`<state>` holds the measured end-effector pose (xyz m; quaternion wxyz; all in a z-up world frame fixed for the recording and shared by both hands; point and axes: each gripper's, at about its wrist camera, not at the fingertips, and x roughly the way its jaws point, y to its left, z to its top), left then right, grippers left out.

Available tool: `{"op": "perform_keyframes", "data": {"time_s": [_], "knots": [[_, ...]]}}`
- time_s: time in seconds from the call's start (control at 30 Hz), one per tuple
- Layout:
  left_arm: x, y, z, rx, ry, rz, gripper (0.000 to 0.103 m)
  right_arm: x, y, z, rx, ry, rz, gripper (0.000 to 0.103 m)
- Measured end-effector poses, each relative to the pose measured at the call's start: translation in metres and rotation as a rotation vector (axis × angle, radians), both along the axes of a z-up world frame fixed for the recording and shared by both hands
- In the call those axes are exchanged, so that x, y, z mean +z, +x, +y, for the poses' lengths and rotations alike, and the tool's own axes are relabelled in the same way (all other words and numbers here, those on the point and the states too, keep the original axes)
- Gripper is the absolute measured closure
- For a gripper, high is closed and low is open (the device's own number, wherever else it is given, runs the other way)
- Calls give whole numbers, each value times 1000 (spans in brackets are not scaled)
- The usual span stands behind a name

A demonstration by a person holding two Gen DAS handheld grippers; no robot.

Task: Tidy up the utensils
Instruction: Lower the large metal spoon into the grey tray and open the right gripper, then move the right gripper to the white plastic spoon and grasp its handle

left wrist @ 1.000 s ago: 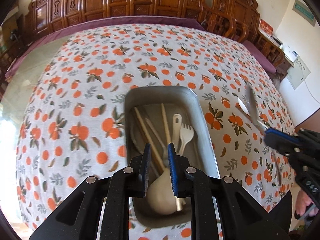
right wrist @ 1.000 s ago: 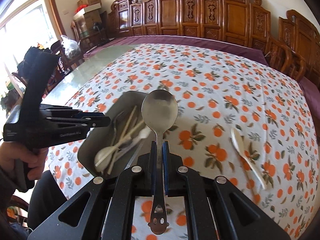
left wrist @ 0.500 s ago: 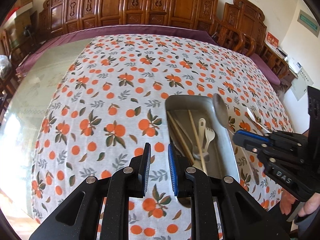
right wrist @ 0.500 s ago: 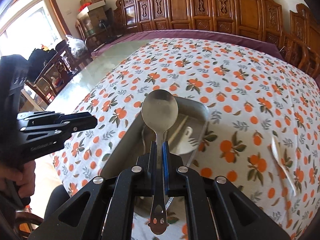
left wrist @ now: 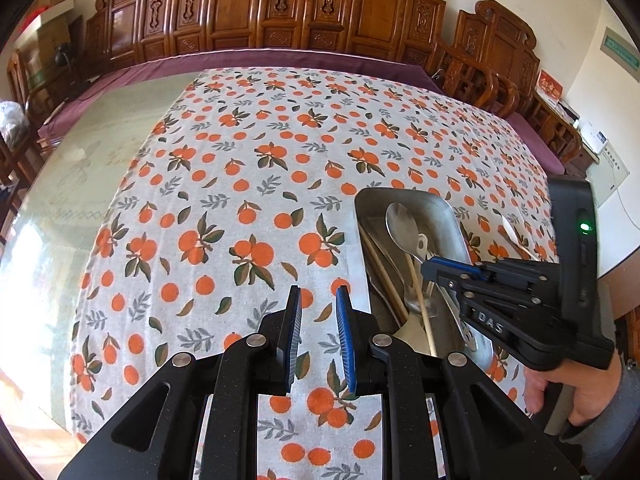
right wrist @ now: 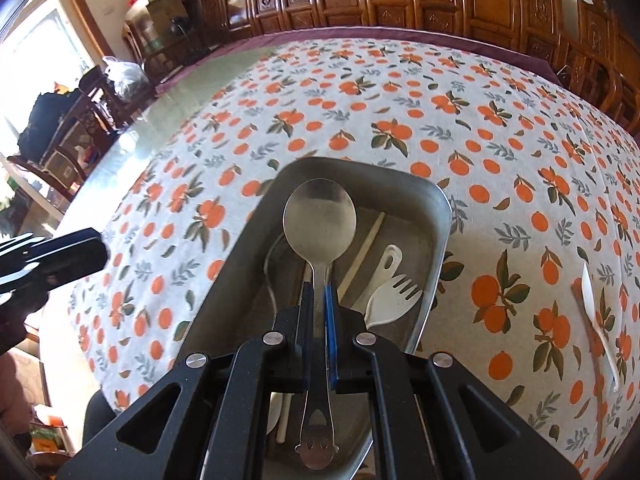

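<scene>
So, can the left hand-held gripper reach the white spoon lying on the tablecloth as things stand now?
Probably not directly. The white spoon lies on the tablecloth beyond the metal tray, and the right hand-held gripper, holding the metal spoon over the tray, stands between it and the open left hand-held gripper.

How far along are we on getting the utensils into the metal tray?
Done: the metal tray already holds a white fork, a white spoon and chopsticks. In hand: the right gripper is shut on the steel spoon, held over the tray and not yet released; the left gripper is open and empty. Left: a white utensil lies on the tablecloth right of the tray.
</scene>
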<state>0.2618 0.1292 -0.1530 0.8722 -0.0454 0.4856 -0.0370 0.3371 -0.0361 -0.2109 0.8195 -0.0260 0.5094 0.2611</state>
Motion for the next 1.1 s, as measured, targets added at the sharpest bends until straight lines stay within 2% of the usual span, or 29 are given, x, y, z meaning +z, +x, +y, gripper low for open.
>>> {"op": "perform_keyframes", "data": {"time_s": [0.3,0.47,0.57,0.83,0.9,1.07,1.1], "knots": [[-3,-2,1,0,5,8,87,-15,18,9,5,-51,14,96],[-6,-2,0,1,8,15,87,-17,17,14,30,-5,47,96],[-7,-2,-2,0,9,18,87,-19,13,18,46,-11,49,95],[-7,-2,-12,-6,14,16,86,-5,5,4,67,38,6,95],[-6,-2,-17,-8,15,15,83,4,1,-5,69,51,-10,95],[-3,-1,-33,-5,23,-5,67,25,-10,-39,72,79,-58,95],[-2,0,-36,-5,22,-8,66,30,-13,-49,71,81,-71,95]]}}
